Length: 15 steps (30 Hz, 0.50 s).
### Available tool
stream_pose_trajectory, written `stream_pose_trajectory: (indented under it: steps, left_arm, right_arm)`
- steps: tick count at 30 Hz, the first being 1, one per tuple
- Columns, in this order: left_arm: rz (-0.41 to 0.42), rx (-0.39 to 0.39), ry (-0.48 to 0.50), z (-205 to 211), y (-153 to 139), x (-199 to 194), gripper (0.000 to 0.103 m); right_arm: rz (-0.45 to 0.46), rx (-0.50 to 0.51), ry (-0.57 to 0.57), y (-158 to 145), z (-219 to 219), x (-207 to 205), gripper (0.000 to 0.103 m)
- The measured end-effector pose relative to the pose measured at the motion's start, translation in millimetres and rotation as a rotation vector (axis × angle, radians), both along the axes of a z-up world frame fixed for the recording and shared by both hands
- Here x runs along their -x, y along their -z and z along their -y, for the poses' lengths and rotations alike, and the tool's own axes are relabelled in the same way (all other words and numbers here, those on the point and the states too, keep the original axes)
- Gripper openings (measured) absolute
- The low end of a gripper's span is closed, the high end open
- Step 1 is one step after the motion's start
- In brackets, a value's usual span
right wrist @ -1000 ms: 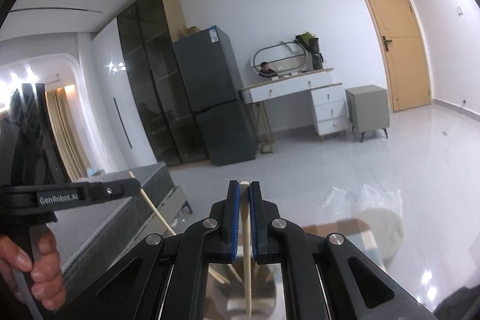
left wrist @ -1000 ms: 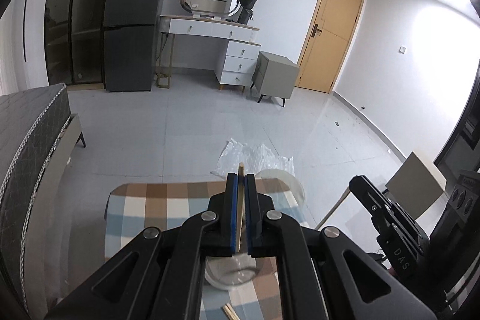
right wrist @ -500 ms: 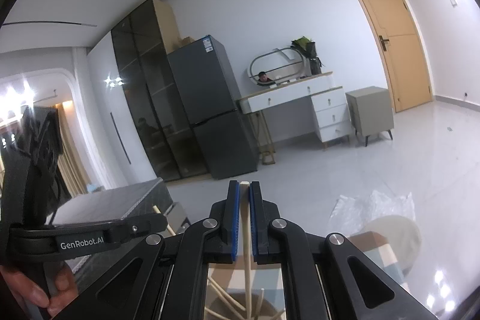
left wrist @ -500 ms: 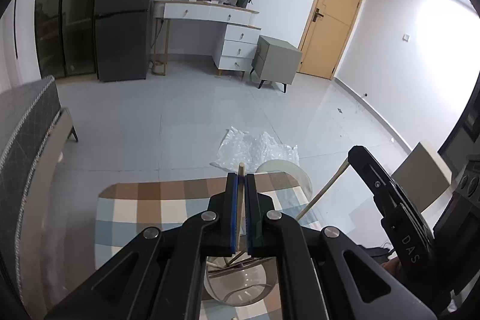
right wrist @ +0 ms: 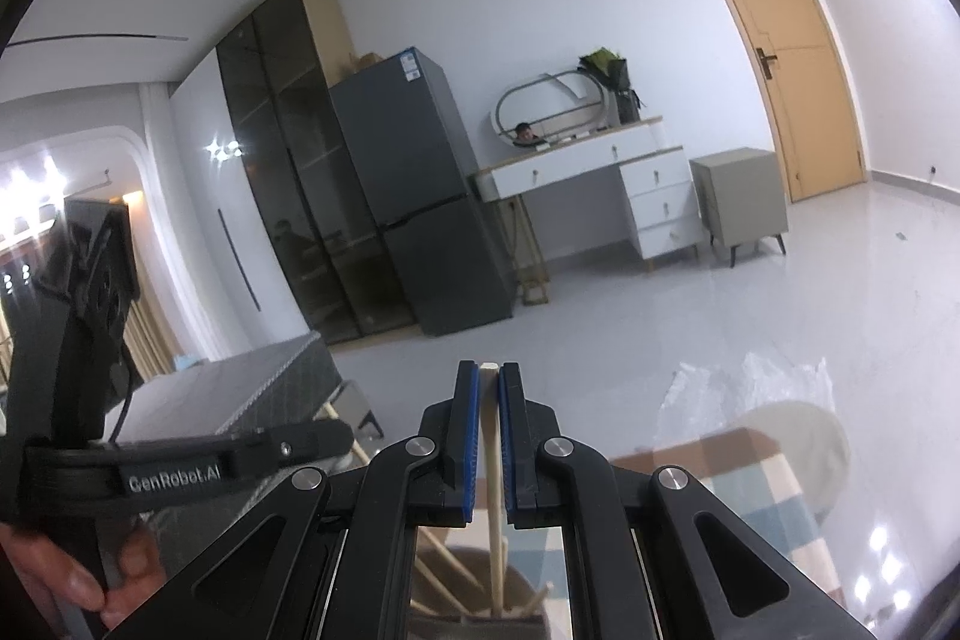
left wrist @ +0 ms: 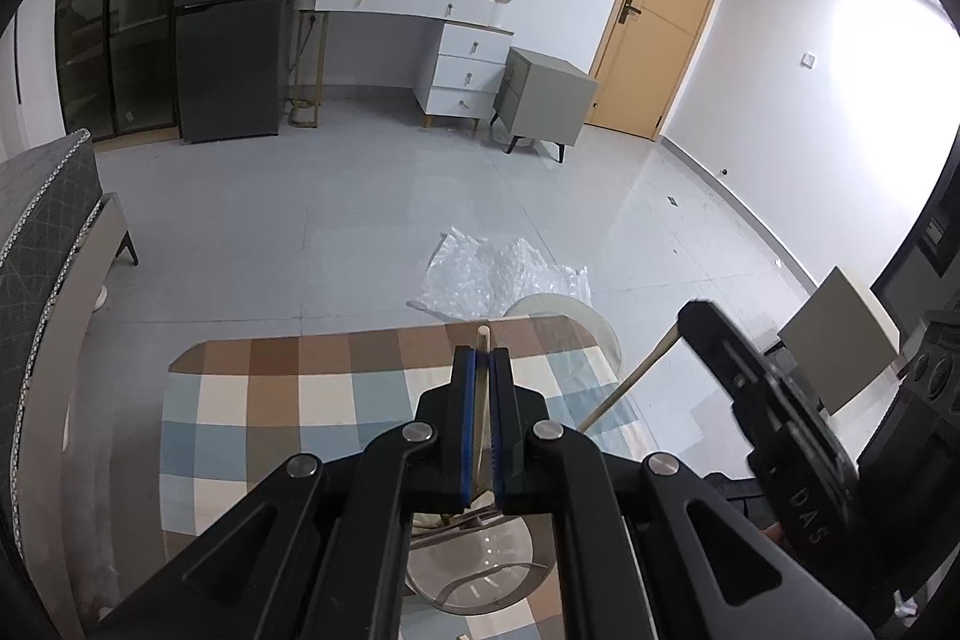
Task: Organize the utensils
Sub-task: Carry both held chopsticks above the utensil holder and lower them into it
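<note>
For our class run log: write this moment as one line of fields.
left gripper: shut on chopstick | right gripper: shut on chopstick | both above: glass cup | cup on: checked tablecloth

My chopstick (right wrist: 492,466): pale smooth wood; my pads (right wrist: 471,436): matt blue rubber; tablecloth (left wrist: 288,400): checked cloth; cup (left wrist: 480,574): clear glossy glass; floor (left wrist: 360,196): glossy tile
</note>
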<state>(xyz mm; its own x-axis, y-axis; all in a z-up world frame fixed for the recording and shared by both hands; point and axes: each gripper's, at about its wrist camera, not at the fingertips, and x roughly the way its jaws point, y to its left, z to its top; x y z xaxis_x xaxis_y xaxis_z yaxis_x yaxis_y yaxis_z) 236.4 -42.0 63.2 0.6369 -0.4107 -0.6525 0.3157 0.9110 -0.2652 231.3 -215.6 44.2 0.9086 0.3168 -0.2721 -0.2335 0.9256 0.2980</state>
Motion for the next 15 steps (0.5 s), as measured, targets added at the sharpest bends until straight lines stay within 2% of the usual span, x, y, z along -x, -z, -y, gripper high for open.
stream_pose_trajectory:
  steps: [6,15]
  left_arm:
    - [-0.036,-0.003,0.019,7,6,-2,0.0]
    - [-0.078,-0.012,0.006,7,8,0,0.0]
  right_arm:
    - [-0.037,0.018,-0.012,15,4,5,0.006]
    - [-0.12,-0.015,-0.057,30,6,10,0.007]
